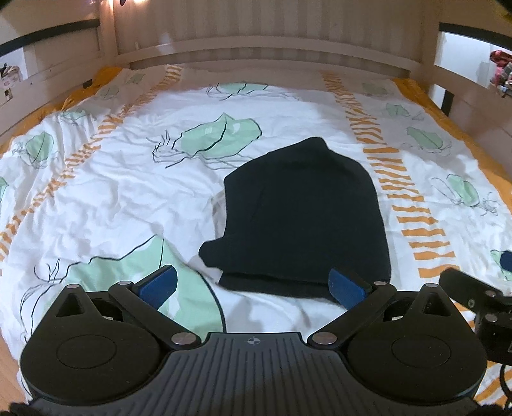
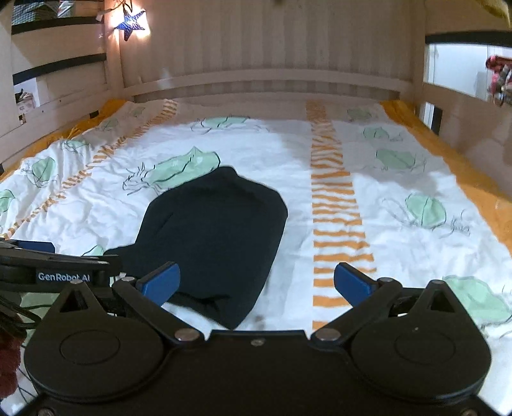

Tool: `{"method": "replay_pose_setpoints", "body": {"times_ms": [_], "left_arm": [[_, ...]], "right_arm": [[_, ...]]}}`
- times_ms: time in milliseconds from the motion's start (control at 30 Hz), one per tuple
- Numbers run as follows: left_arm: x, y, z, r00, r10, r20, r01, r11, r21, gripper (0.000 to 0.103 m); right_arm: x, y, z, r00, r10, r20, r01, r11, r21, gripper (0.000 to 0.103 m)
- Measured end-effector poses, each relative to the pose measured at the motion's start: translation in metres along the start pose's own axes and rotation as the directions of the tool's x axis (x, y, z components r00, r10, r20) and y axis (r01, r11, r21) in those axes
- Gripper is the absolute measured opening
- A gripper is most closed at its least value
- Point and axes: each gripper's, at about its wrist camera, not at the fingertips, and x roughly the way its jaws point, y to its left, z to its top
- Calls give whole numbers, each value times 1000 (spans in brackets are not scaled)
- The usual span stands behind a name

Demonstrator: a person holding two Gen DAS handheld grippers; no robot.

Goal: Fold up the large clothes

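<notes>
A dark navy garment (image 1: 300, 211) lies folded into a narrow shape on the white bed cover (image 1: 112, 198); a sleeve end sticks out at its near left. It also shows in the right wrist view (image 2: 211, 236). My left gripper (image 1: 252, 284) is open and empty, just above the garment's near hem. My right gripper (image 2: 256, 281) is open and empty, over the garment's near right corner. The right gripper shows at the left wrist view's right edge (image 1: 473, 294), and the left gripper at the right wrist view's left edge (image 2: 54, 265).
The cover has green leaf prints and orange striped bands (image 2: 336, 204). A wooden bed frame and rails (image 1: 256, 44) surround the mattress on three sides. A star lamp (image 2: 131, 22) hangs at the far left corner.
</notes>
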Motion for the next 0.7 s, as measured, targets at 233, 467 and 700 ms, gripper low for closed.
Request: {"method": "replay_pose_setpoints", "body": {"times_ms": [233, 467, 700], "left_arm": [[4, 11, -9, 999, 8, -31, -9, 1000, -27, 103], [10, 17, -17, 998, 17, -61, -20, 999, -43, 103], [14, 20, -22, 997, 18, -77, -22, 999, -40, 103]], "right_arm": [[4, -7, -12, 998, 12, -60, -8, 998, 57, 102], [4, -11, -11, 998, 10, -69, -5, 997, 77, 102], [9, -10, -14, 995, 39, -97, -29, 994, 107, 102]]}}
